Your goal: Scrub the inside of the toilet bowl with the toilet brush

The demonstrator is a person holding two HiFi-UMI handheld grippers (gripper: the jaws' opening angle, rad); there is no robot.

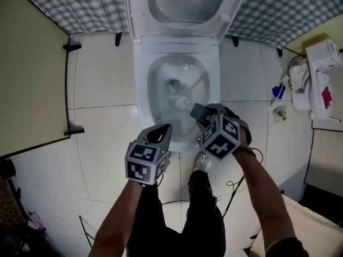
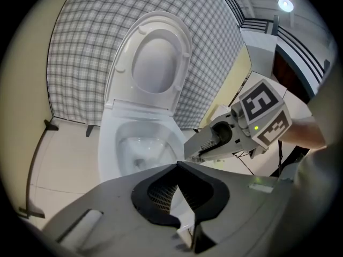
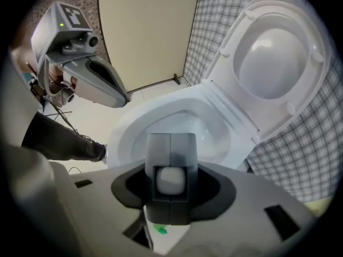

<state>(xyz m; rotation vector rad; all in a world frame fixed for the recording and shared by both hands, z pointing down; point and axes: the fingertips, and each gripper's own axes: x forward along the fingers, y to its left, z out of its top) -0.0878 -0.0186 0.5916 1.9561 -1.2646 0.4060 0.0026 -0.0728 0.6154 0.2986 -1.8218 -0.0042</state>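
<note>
The white toilet bowl (image 1: 140,90) stands open, its lid (image 1: 185,4) raised against the checked wall. The grey brush head (image 1: 184,101) sits low in the bowl near the drain. My right gripper (image 1: 197,111) reaches over the bowl's front right rim and is shut on the brush handle. Its white end (image 3: 171,180) shows between the closed fingers in the right gripper view; the shaft beyond is hidden. My left gripper (image 1: 162,133) hovers by the front rim, jaws together and empty. It also shows as a pointed grey left gripper (image 3: 120,96) from the right.
A beige partition (image 1: 27,79) closes the left side. On the floor at right lie a blue and white item (image 1: 278,98) and a white appliance (image 1: 321,79). A person's shoe (image 1: 201,162) stands at the toilet's front, with thin cables (image 1: 236,183) beside it.
</note>
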